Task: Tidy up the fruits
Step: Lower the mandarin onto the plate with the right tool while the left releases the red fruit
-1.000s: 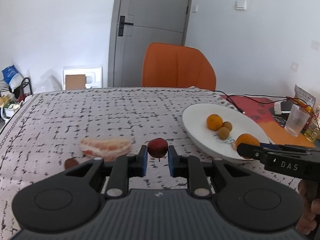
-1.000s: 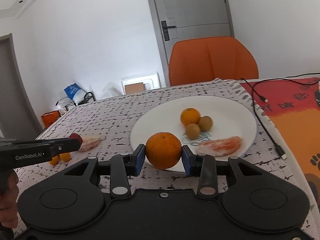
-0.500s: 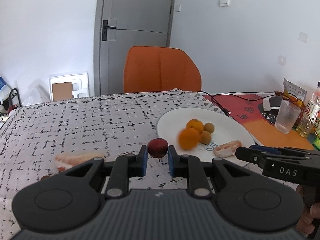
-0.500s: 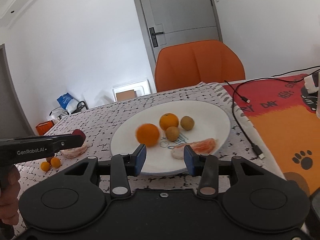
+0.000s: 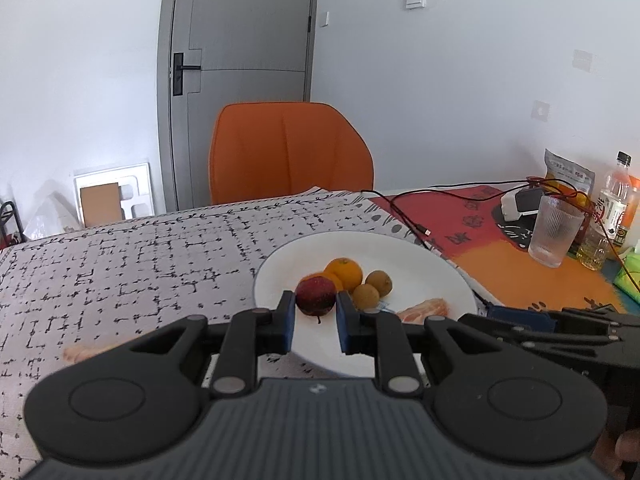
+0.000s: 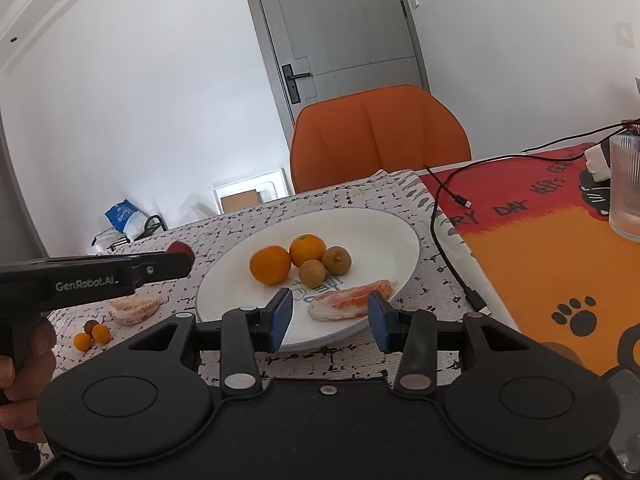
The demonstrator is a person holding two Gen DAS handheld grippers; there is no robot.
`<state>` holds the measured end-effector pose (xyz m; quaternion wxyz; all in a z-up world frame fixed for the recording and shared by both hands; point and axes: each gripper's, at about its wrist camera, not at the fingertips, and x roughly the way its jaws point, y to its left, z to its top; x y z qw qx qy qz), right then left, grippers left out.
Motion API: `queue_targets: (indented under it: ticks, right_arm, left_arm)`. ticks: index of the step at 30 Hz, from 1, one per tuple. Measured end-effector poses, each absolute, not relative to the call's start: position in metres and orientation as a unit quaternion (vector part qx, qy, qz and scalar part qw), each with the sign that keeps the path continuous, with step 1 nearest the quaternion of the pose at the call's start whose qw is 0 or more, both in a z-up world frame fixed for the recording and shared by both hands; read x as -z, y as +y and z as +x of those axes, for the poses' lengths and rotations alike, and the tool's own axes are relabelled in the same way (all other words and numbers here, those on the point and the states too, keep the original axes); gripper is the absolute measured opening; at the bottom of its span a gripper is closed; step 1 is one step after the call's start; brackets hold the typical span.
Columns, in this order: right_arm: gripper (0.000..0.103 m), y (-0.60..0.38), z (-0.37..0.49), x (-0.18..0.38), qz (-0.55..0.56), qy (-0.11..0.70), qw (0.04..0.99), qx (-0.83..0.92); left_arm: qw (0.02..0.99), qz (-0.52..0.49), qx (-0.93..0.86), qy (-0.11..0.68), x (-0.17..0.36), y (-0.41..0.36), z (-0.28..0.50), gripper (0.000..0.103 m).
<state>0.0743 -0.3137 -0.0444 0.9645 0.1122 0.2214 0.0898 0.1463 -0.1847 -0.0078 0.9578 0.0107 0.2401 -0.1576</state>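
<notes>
Dark red and round, the small fruit (image 5: 315, 295) sits clenched between the blue pads of the left tongs (image 5: 316, 322), held just in front of the white plate (image 6: 384, 236), not yet set down. Ahead of the right tongs (image 6: 330, 318), whose jaws stand wide apart and grasp nothing, the plate already carries two oranges (image 6: 270, 264), two brown longans (image 6: 312, 273) and a peeled citrus segment (image 6: 352, 298). So the gathering looks well advanced, I judge. Left of the right tongs, on the patterned table (image 6: 360, 200), another peeled segment (image 6: 134, 309), two tiny orange fruits (image 6: 92, 337) and a small dark one (image 6: 91, 325) wait outside the plate.
</notes>
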Motion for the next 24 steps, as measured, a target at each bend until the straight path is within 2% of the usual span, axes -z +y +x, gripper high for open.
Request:
queue_targets:
  ticks: [6, 9, 11, 13, 17, 19, 24]
  right_arm:
    - [0.043, -0.313, 0.074, 0.044, 0.111, 0.222, 0.964, -0.091]
    - [0.044, -0.311, 0.074, 0.045, 0.111, 0.223, 0.964, -0.093]
    - [0.045, -0.309, 0.074, 0.045, 0.111, 0.224, 0.964, -0.093]
    - [0.046, -0.306, 0.075, 0.045, 0.111, 0.225, 0.963, -0.096]
    - [0.056, -0.301, 0.076, 0.044, 0.109, 0.226, 0.963, -0.097]
    - [0.059, -0.297, 0.077, 0.043, 0.108, 0.227, 0.963, -0.099]
    - [0.086, -0.289, 0.077, 0.039, 0.108, 0.219, 0.964, -0.107]
  left_arm:
    - [0.956, 0.015, 0.147, 0.253, 0.011, -0.181, 0.148, 0.028]
    - [0.956, 0.006, 0.139, 0.257, 0.012, -0.171, 0.147, 0.040]
    - [0.957, 0.006, 0.130, 0.257, 0.011, -0.164, 0.145, 0.053]
    - [0.959, 0.004, 0.121, 0.256, 0.010, -0.157, 0.143, 0.062]
    - [0.961, -0.008, 0.098, 0.257, 0.009, -0.142, 0.140, 0.081]
    - [0.964, -0.008, 0.091, 0.252, 0.009, -0.136, 0.136, 0.084]
    - [0.967, -0.003, 0.073, 0.245, 0.010, -0.122, 0.129, 0.092]
